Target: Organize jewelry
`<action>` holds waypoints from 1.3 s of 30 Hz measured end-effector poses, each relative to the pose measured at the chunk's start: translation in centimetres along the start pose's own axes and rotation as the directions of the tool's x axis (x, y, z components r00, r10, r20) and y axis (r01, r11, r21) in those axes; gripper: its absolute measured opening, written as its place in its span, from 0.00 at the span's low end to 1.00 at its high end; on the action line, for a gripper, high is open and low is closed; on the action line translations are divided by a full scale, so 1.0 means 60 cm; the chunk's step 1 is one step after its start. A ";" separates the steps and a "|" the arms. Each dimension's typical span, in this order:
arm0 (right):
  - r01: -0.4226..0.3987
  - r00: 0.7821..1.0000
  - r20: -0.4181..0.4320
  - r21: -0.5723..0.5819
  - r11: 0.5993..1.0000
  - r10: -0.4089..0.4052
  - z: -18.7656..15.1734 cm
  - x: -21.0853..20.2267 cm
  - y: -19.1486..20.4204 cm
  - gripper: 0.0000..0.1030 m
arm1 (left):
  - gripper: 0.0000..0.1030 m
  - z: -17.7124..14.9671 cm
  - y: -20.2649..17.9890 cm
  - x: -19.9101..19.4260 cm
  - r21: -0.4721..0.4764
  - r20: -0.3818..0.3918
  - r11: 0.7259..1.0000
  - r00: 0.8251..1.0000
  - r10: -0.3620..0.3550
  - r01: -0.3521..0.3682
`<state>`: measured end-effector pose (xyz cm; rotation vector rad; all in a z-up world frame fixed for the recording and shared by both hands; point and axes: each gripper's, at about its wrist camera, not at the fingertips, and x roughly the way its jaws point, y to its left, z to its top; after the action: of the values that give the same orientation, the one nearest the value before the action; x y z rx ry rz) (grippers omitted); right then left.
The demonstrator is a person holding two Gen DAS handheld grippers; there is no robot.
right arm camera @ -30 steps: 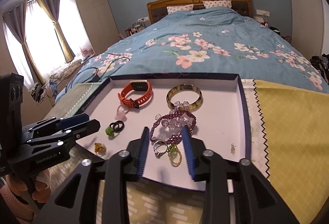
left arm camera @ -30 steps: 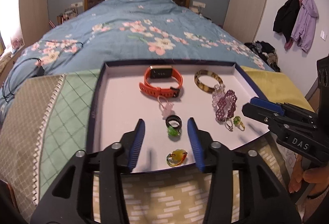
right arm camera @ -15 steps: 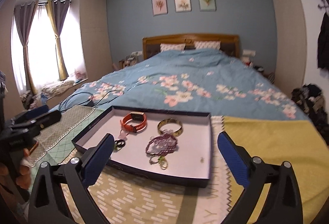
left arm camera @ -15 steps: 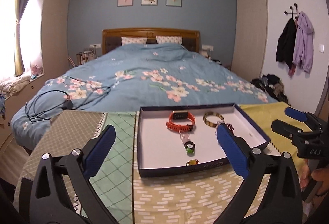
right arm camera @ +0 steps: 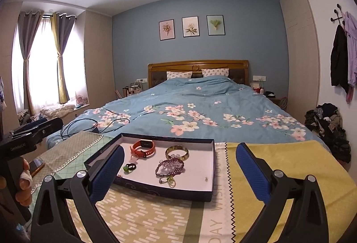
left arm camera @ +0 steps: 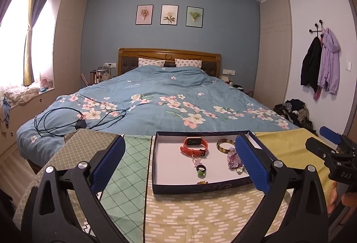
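Note:
A dark blue tray (left arm camera: 200,187) with a white floor lies on the patterned cloth. In it are an orange watch (left arm camera: 194,146), a tortoiseshell bangle (left arm camera: 225,145), a purple bead bracelet (left arm camera: 233,158), a black ring (left arm camera: 201,168) and several small rings. My left gripper (left arm camera: 180,141) is open wide, pulled back from the tray's near left side with nothing between its fingers. My right gripper (right arm camera: 179,148) is open just as wide, back from the tray (right arm camera: 165,191) on its right. The watch (right arm camera: 144,147), bangle (right arm camera: 177,151) and bead bracelet (right arm camera: 170,166) lie untouched.
Behind the tray stretches a bed with a blue floral quilt (left arm camera: 167,98) and a black cable (left arm camera: 67,120) on it. A yellow cloth (right arm camera: 290,165) covers the right side. A phone (right arm camera: 35,166) lies at the left edge. A clothes pile (right arm camera: 328,127) sits on the floor.
Both grippers went from narrow, close over the rings in the tray, to wide open. Both drew back and up, and their views tilted up toward the room.

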<state>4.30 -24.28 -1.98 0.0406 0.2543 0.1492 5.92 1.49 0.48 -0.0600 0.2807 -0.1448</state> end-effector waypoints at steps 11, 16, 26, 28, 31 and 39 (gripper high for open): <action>-0.012 1.000 0.016 0.016 1.000 0.012 0.005 -0.017 0.014 0.94 | 0.94 -0.001 -0.022 -0.017 0.019 0.024 1.000 1.000 0.015 -0.016; -0.013 0.999 0.033 0.029 0.999 0.012 0.011 -0.023 0.014 0.94 | 0.94 -0.002 -0.028 -0.024 0.038 0.043 0.999 0.999 0.021 -0.022; -0.012 0.999 0.033 0.025 1.000 0.011 0.012 -0.021 0.019 0.94 | 0.94 0.000 -0.018 -0.027 0.028 0.045 0.999 0.999 0.025 -0.026; -0.010 0.999 0.031 0.025 1.000 0.010 0.011 -0.021 0.020 0.94 | 0.94 0.001 -0.017 -0.026 0.026 0.047 0.999 0.999 0.026 -0.027; -0.009 1.000 0.029 0.026 1.000 0.009 0.011 -0.020 0.021 0.94 | 0.94 0.001 -0.016 -0.026 0.026 0.048 0.999 0.998 0.027 -0.029; -0.009 0.999 0.037 0.015 1.000 0.009 0.015 -0.025 0.026 0.94 | 0.94 0.001 -0.006 -0.023 0.006 0.048 0.999 0.998 0.038 -0.038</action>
<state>2.88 -22.98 -0.67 0.0597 0.2184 0.1552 4.58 1.35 0.94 -0.0510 0.2335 -0.1063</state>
